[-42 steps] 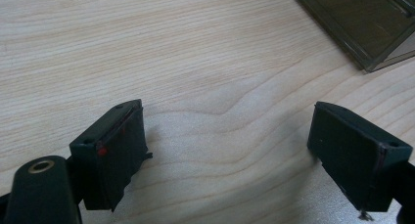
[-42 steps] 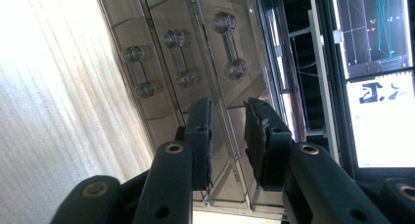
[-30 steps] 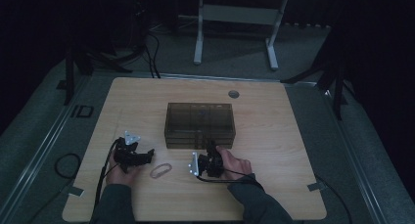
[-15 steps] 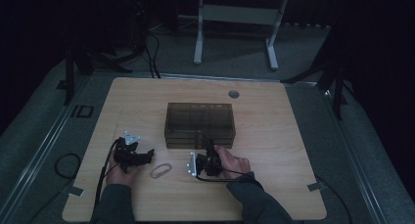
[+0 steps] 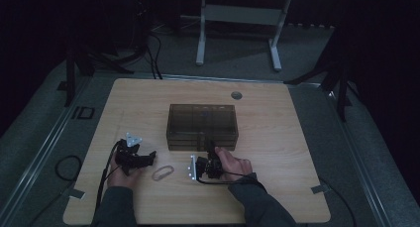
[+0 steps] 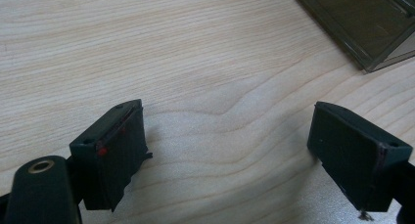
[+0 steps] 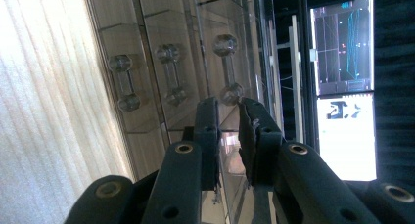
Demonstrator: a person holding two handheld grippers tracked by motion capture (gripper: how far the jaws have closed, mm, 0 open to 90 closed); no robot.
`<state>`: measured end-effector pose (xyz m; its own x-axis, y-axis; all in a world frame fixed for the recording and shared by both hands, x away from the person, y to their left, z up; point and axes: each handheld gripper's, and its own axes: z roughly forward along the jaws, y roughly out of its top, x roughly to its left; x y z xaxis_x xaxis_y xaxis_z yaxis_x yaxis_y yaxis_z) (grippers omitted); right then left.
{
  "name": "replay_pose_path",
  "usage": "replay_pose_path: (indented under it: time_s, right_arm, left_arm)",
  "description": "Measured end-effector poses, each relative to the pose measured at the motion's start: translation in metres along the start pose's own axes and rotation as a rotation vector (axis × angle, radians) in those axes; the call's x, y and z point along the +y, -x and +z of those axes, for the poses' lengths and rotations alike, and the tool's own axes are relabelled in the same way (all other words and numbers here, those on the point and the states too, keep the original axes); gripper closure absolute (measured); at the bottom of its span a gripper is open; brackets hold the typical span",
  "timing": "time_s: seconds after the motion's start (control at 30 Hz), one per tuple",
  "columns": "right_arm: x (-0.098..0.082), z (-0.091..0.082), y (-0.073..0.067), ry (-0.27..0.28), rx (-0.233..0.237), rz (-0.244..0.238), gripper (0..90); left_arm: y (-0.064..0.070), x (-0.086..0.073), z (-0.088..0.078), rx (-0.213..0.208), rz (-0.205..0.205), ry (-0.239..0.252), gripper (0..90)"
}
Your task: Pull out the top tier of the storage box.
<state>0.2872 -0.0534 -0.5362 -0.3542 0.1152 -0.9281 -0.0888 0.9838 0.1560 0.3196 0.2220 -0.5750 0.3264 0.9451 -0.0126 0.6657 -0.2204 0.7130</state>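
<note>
Gripping looks like the weak point now. The right gripper (image 7: 228,104) has its jaws almost pressed together, after a little closing and reopening just now, and they stand right at the lower knob of a clear handle (image 7: 228,70) on the smoky drawer box (image 5: 202,127), which sits near the middle of the desk (image 5: 297,138). I cannot tell if the pads really pinch the bar or only touch it. If they only touch, the smooth handle could slip out at the first pull. If they hold well, I think a hard pull could drag the whole light box toward the near edge of the desk, because nothing holds it in place.

The left gripper (image 5: 132,158) rests near the near-left corner with its jaws spread wide over bare wood, pinching nothing; in the left gripper view one corner of the box is at the top right.

A small ring-shaped loop (image 5: 162,173) lies on the desk between the two grippers, just beside the right one, and an opened drawer or a moving hand could push it. A round cable opening (image 5: 236,95) is by the far edge, well apart. Two more handles (image 7: 125,82) are close beside the chosen one, so the jaws could catch the wrong one.
</note>
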Motion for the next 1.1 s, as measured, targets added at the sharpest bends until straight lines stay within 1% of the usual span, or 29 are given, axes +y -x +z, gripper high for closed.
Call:
replay_pose_path:
  time_s: [0.13, 0.23, 0.63, 0.8, 1.1]
  right_arm:
    - [0.0004, 0.0012, -0.0018, 0.002, -0.018, -0.013, 77.7]
    - [0.0001, 0.0027, -0.0025, 0.001, -0.022, -0.024, 77.7]
    - [0.0003, 0.0049, -0.0043, 0.005, -0.037, -0.035, 77.2]
    - [0.001, 0.0056, -0.0055, 0.006, -0.05, -0.047, 77.2]
    - [0.0025, 0.0078, -0.0062, 0.008, -0.061, -0.065, 77.6]
  left_arm:
    - [0.0, 0.0, -0.0001, 0.0, 0.0, -0.001, 14.6]
    - [0.0, 0.0, -0.0001, 0.0, 0.0, -0.001, 14.6]
    - [0.0, 0.0, -0.0001, 0.0, 0.0, -0.001, 14.6]
    - [0.0, 0.0, -0.0001, 0.0, 0.0, -0.001, 14.6]
    - [0.0, 0.0, 0.0, 0.0, 0.0, 0.0, 14.6]
